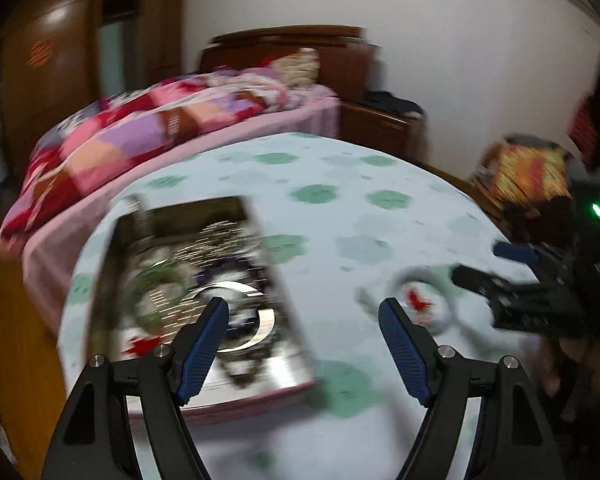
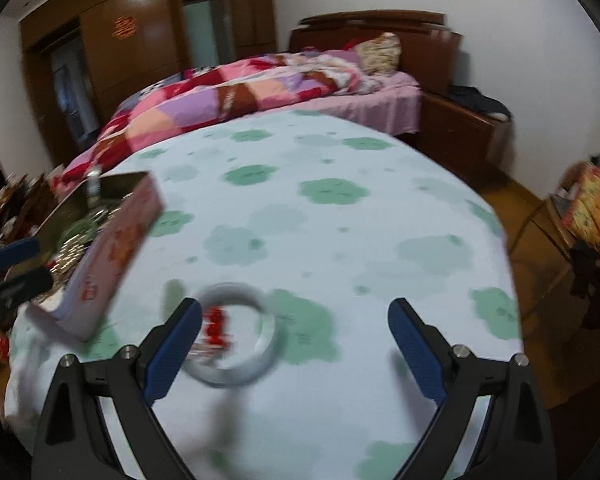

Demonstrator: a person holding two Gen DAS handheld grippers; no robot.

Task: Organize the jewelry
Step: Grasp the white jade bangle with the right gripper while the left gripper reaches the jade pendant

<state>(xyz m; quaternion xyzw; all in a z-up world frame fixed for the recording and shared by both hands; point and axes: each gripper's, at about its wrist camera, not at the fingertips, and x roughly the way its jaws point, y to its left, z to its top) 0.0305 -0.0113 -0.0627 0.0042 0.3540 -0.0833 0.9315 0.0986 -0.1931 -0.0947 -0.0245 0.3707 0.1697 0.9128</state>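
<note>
A pink box (image 1: 260,394) full of tangled jewelry, with bangles and beads, lies on the table at the left; it also shows in the right wrist view (image 2: 112,248). A pale bangle (image 2: 264,344) with a red charm lies on the cloth beside the box; it also shows in the left wrist view (image 1: 440,322). My left gripper (image 1: 304,314) is open and empty, its left finger over the box. My right gripper (image 2: 296,314) is open and empty, with the bangle by its left finger. The right gripper (image 1: 488,268) shows in the left view just right of the bangle.
The round table (image 2: 340,220) wears a white cloth with green patches. A bed (image 2: 260,88) with a patchwork quilt stands behind it, with a wooden wardrobe (image 2: 132,48) beyond. A chair with a colourful cushion (image 2: 592,208) stands at the right.
</note>
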